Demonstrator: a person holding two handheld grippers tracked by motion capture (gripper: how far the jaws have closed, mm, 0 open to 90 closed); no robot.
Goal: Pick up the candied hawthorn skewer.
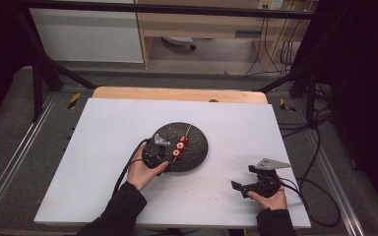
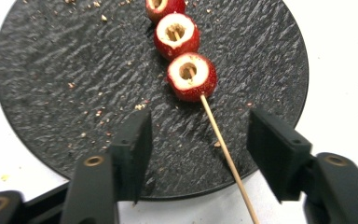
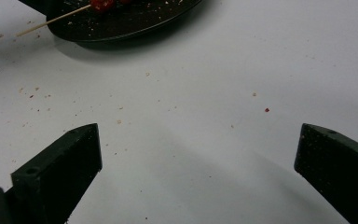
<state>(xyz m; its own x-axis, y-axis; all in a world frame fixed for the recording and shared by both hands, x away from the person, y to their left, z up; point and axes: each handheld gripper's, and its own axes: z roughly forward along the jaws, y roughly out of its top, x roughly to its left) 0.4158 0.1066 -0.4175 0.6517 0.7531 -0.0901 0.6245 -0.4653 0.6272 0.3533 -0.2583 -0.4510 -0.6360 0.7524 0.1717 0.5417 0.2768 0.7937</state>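
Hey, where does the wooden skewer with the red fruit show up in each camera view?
High view: the skewer lies on the black plate at table centre, by the left hand-held gripper.
Left gripper view: skewer runs from centre to the bottom edge, between the open jaws.
Right gripper view: skewer pokes off the plate, top left.
Shared landmark: the black plate.

Black sleeves (image 1: 120, 209), blk grippers, grey plate (image 1: 271, 163)
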